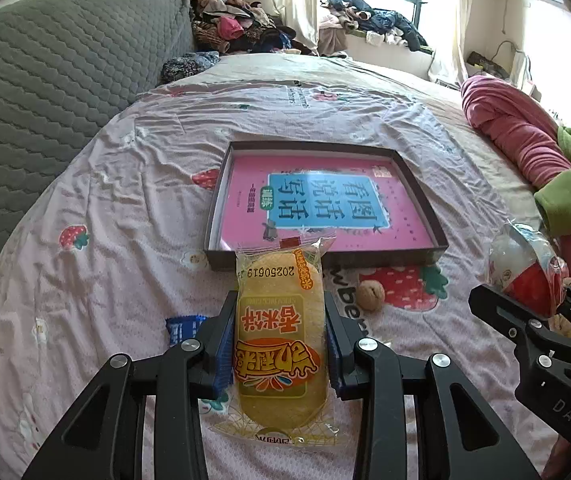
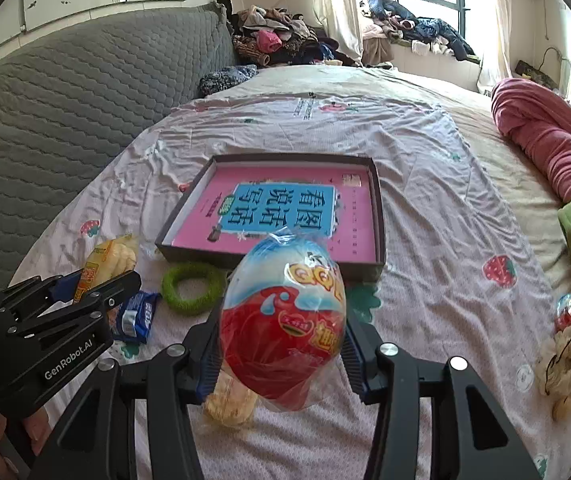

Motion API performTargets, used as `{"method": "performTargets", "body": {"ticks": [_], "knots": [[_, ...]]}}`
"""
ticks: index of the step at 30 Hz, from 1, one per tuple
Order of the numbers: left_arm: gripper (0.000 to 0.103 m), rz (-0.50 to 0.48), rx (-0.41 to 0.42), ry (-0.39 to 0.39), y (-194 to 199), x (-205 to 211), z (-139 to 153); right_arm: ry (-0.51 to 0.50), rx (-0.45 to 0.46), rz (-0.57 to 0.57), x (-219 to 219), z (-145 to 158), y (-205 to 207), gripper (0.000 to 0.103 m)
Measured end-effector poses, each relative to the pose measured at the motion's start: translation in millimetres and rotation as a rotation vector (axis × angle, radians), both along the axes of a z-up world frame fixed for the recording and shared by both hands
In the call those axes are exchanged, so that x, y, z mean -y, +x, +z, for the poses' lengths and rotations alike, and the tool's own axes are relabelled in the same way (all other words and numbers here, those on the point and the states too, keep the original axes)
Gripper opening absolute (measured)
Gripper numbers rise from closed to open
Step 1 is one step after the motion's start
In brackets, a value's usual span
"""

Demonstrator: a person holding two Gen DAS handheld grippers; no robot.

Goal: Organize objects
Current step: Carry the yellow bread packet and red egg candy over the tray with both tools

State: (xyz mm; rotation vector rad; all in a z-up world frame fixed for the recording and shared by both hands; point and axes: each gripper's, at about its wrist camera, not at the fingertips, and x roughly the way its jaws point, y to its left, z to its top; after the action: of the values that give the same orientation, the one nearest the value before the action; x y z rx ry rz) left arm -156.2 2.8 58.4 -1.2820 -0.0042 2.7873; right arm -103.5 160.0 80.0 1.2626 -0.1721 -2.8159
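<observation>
- The left gripper clamps a yellow rice cracker packet by its two long sides; the packet stands lengthwise between the jaws and sticks out past the tips.
- The right gripper squeezes a wrapped toy egg, red below and blue-white above, its plastic wrap bunched under the jaws.
- Just left of the left jaws, a blue snack packet lies on the bedsheet; just right of them sits a walnut.
- Beneath the right jaws lies another pale yellow packet; ahead and left of them rests a green ring.
- Straight beyond both pairs of jaws sits a shallow dark box holding a pink book.
- Far right of the right jaws, a second wrapped egg lies near a rolled pink blanket.
</observation>
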Motion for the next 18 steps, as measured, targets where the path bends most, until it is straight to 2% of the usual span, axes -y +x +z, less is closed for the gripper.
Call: {"method": "performTargets", "body": {"ticks": [18], "knots": [[0.038, -0.004, -0.041, -0.004, -31.2, -3.4, 23.9, -0.001, -0.055, 0.005, -0.2, 27.9, -30.9, 0.051]]}}
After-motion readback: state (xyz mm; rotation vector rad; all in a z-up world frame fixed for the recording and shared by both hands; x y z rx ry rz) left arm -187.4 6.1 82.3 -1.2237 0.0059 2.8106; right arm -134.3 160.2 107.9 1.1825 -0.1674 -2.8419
